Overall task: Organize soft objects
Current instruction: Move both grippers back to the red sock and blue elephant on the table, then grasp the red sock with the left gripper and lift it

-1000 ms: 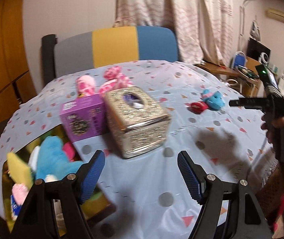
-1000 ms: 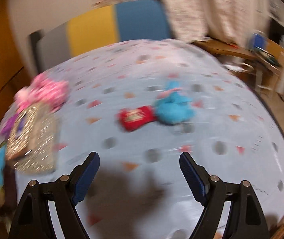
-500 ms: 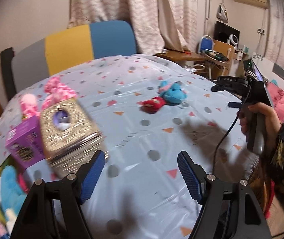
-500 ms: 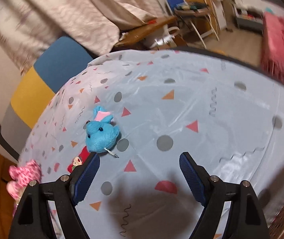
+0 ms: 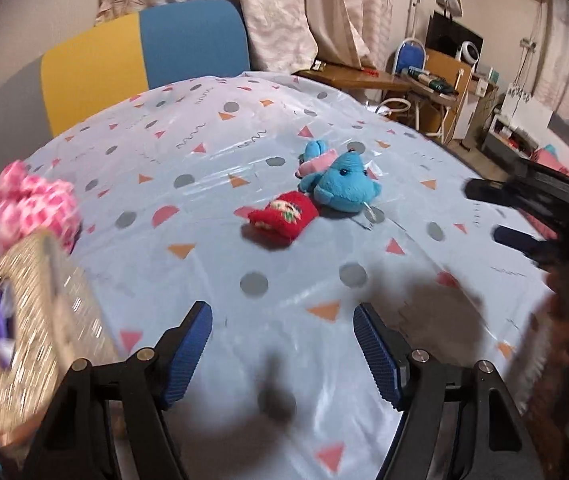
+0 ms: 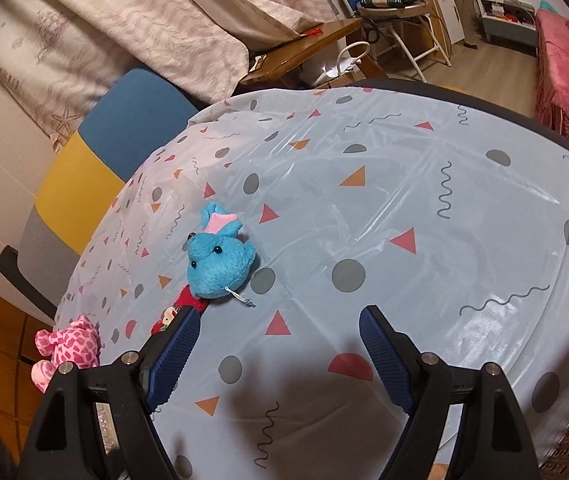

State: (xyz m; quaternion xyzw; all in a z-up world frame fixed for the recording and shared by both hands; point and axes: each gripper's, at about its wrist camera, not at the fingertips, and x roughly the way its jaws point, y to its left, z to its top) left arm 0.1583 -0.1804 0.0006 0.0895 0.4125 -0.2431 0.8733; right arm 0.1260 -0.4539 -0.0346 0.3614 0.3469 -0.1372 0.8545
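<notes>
A blue plush animal (image 5: 342, 186) lies on the patterned tablecloth (image 5: 188, 184), with a small red plush (image 5: 282, 220) touching its near left side. My left gripper (image 5: 282, 350) hovers open over the cloth in front of both toys, nothing between its fingers. From the right wrist the blue plush (image 6: 218, 258) sits up and left of my open right gripper (image 6: 276, 354); the red plush (image 6: 174, 310) is half hidden behind its left finger. The right gripper also shows blurred at the right edge of the left wrist view (image 5: 496, 216). A pink spotted plush (image 5: 36, 204) lies far left.
A glittery gold tissue box (image 5: 16, 344) stands at the near left, blurred. A chair with grey, yellow and blue back (image 5: 140, 52) is behind the table. The pink spotted plush (image 6: 70, 344) lies by the table's left edge. Curtains, a desk and a folding chair fill the background.
The left gripper swept right across the table, from the tissue box and purple box toward the blue and red plush. The right gripper rolled, then held still over the last half second.
</notes>
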